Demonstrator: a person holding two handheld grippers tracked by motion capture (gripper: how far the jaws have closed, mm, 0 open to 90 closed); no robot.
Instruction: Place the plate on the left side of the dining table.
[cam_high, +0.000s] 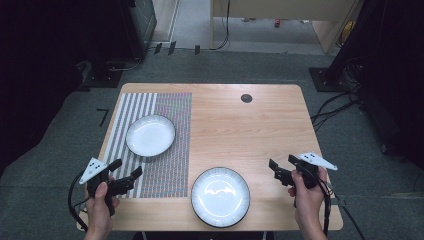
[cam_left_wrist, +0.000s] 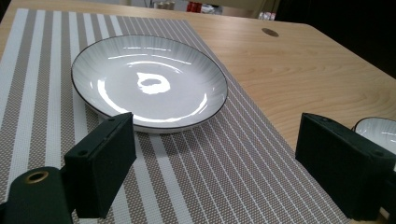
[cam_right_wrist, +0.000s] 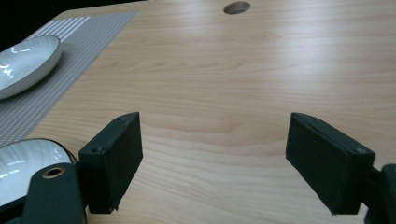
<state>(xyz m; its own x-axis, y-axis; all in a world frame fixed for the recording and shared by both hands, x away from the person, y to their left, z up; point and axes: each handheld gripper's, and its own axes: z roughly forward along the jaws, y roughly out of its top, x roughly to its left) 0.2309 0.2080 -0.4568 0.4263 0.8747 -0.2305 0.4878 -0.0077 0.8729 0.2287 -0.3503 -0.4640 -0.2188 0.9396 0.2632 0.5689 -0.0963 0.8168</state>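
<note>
Left gripper (cam_high: 126, 172), jaws wide apart, empty, over the near edge of the striped placemat (cam_high: 165, 165). Beyond it, on the mat, a white dark-rimmed plate (cam_high: 150, 135). Nearer the front edge, on bare wooden table (cam_high: 240, 130), a second white plate (cam_high: 220, 196). Right gripper (cam_high: 281, 171), jaws likewise apart, empty, perhaps just above the tabletop.

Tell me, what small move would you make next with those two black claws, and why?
Probably ease the left gripper forward toward the plate on the striped mat. Its jaws stand open and empty, aimed at that plate's near rim in the left gripper view, with mat between them. The right gripper is open too, over bare table beside the plate on the wood.
</note>
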